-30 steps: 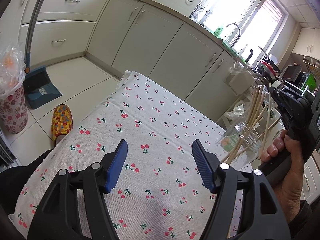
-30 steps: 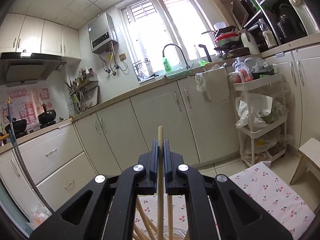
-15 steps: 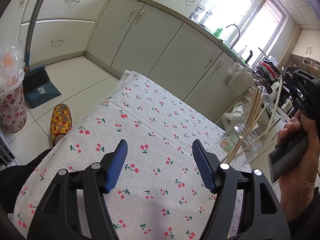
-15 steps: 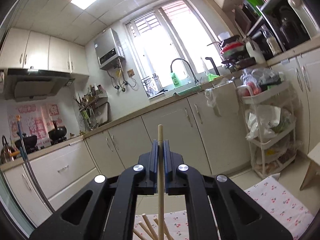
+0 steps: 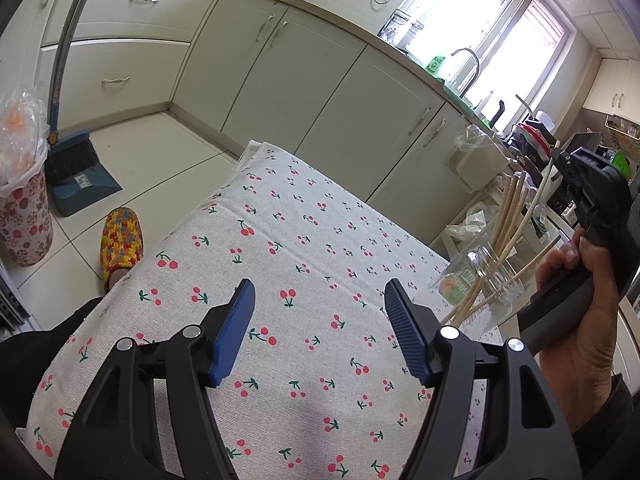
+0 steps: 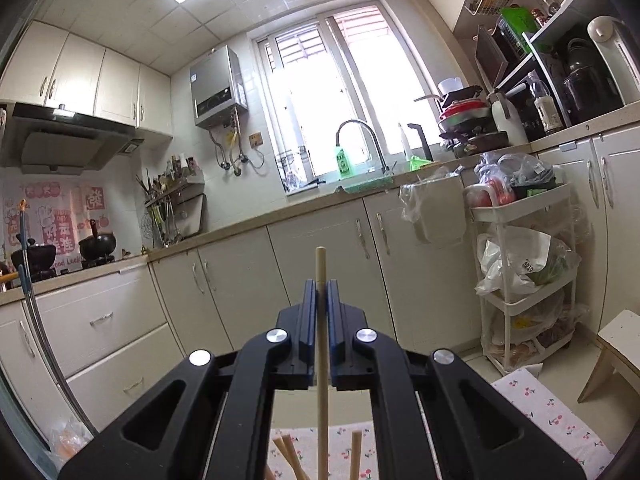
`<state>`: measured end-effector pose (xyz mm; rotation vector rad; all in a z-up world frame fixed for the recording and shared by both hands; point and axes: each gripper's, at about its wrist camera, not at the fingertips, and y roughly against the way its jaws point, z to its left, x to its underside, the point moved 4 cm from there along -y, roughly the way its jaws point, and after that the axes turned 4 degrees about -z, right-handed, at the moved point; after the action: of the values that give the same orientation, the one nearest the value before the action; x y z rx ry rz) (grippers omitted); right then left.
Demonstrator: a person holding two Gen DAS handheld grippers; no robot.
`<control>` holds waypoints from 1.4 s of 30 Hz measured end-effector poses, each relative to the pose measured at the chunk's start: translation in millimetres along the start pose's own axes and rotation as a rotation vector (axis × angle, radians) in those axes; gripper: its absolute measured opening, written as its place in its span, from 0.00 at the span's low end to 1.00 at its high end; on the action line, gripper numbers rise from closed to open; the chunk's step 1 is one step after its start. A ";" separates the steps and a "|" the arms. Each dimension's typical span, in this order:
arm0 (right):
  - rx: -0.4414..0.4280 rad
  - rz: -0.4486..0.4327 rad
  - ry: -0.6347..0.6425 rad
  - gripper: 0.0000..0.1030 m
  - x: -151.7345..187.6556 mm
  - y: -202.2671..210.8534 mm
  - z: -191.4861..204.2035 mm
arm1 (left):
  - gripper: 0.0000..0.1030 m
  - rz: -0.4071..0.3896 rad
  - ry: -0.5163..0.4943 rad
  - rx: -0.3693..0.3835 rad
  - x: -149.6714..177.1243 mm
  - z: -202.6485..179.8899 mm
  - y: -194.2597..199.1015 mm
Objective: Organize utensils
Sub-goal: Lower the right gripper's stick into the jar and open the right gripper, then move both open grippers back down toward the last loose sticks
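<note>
Cherry-print cloth covers the surface, wide and bare across its middle, so there is plenty of open room there. Its far edge drops off towards the cabinets, and the near left corner hangs over the floor by a slipper.

The jar stands close to the right edge of the surface, with several chopsticks fanned inside it. The left gripper hovers over the bare cloth, jaws spread, nothing between them.

The right gripper, jaws pressed together, pinches one chopstick upright above the jar. It seems the step in hand is dropping that stick in with the others. Next comes a straight lowering, tip aimed at the narrow mouth, then a release. A sideways knock could tip the jar off the edge.
</note>
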<state>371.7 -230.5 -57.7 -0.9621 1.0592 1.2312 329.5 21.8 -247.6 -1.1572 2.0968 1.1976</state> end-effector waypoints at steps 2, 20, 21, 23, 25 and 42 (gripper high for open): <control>-0.004 0.036 -0.006 0.06 7.1 2.7 -2.6 | 0.62 0.000 0.000 0.000 -0.1 0.0 0.0; 0.016 0.504 0.189 0.36 81.8 130.9 -24.3 | 0.67 0.044 -0.078 -0.036 3.4 -14.0 -3.7; 0.028 0.593 0.186 0.30 103.1 138.6 -31.1 | 0.67 0.052 -0.085 -0.041 5.5 -15.6 -2.1; 0.046 0.736 0.180 0.21 139.6 148.2 -41.2 | 0.67 0.092 -0.103 -0.045 12.5 -22.5 1.1; 0.055 0.784 0.182 0.20 157.2 152.0 -46.9 | 0.68 0.122 -0.144 -0.047 20.0 -32.5 7.4; -0.011 0.899 0.280 0.16 170.3 160.8 -49.2 | 0.71 0.257 -0.345 -0.033 54.5 -100.9 20.8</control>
<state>211.9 -220.0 -235.6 -0.6751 1.8148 1.8468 284.2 -83.1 -224.9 -0.6468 2.0022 1.4365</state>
